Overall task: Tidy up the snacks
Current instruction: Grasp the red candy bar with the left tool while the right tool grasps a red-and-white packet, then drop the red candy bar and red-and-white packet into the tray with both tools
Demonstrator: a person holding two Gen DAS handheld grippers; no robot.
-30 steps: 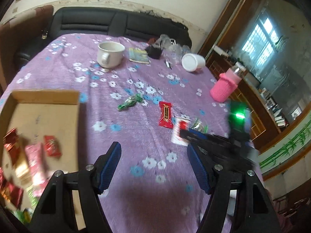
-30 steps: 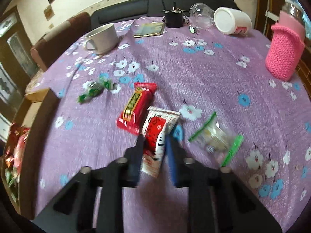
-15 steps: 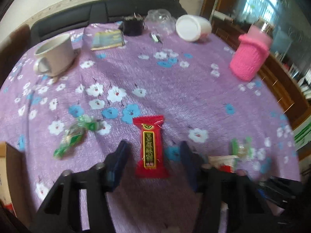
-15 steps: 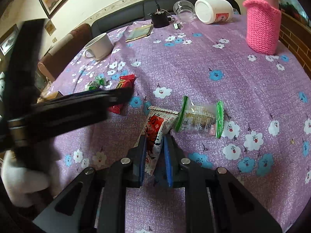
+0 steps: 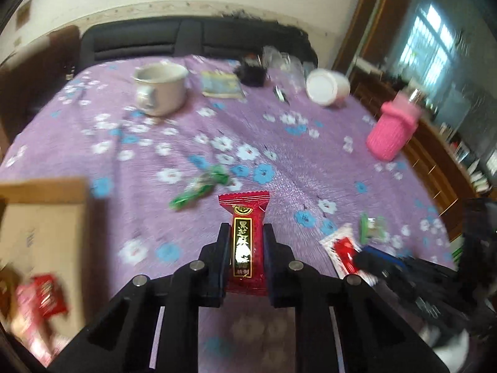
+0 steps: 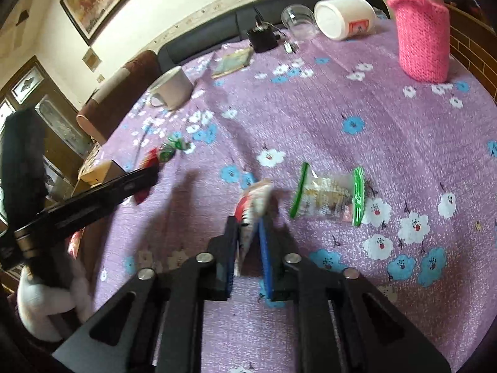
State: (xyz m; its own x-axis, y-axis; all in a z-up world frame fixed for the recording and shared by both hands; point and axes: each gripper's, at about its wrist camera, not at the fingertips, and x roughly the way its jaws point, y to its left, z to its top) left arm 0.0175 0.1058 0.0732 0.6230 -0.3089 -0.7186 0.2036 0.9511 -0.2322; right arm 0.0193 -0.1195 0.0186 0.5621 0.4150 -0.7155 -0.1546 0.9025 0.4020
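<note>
My left gripper is shut on a red snack packet with gold lettering, held just above the purple flowered tablecloth. My right gripper is shut on a white-and-red snack packet, which also shows in the left wrist view. A clear packet with green ends lies right of it. A green wrapped candy lies ahead of the left gripper. A cardboard box with several snacks stands at the left.
At the far side stand a white mug, a small booklet, a black object, a tipped white jar and a pink knitted bottle. A black sofa is behind the table.
My left gripper swung from over the box to the red packet, closed on it and lifted it. My right gripper stayed shut on the white-and-red packet and raised it.
</note>
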